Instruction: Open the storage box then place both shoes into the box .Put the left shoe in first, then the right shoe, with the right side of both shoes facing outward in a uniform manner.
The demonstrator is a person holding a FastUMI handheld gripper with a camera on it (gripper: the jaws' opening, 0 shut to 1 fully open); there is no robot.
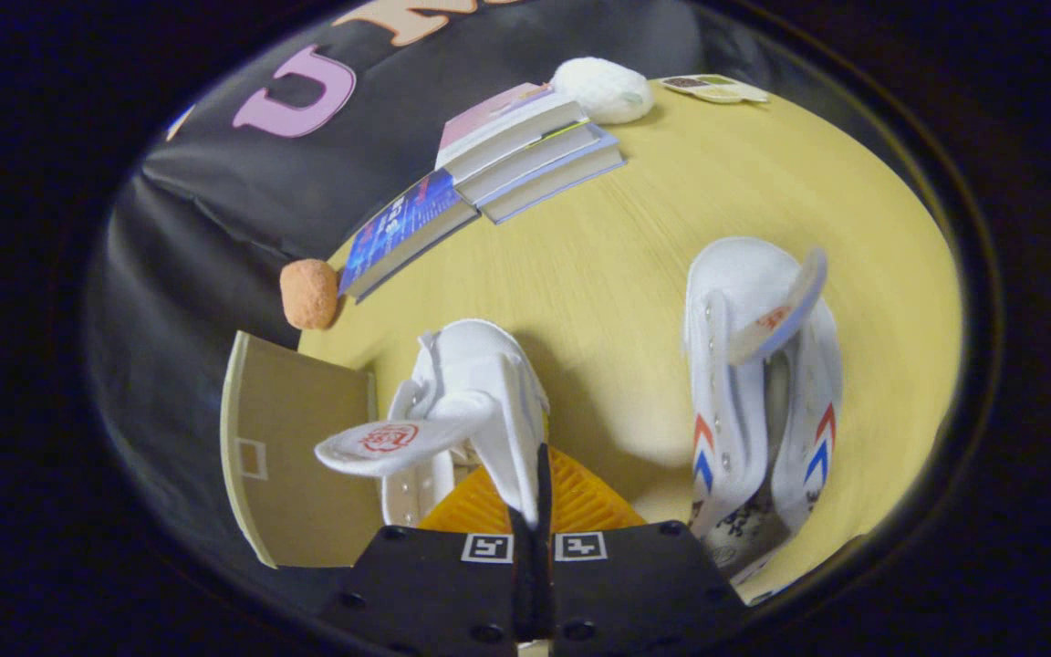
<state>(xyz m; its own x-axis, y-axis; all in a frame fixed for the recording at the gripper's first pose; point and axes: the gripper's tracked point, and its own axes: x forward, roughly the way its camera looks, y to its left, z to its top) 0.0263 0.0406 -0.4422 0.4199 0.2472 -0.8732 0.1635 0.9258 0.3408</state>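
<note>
A staged recording booth. Black cloth wall (215, 210) at upper left; yellow wood-grain tabletop (653, 274) bearing stacked books (525, 151) at top centre.

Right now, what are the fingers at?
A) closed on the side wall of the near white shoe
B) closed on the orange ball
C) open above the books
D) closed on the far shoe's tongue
A: the fingers are pressed together on the near white shoe at its side wall; the other shoe lies free on the table.

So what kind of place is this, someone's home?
Likely a staged booth, not a home: a yellow table against a black cloth wall, with stacked books and white shoes. The gripper, jaws closed, pinches one shoe.
</note>
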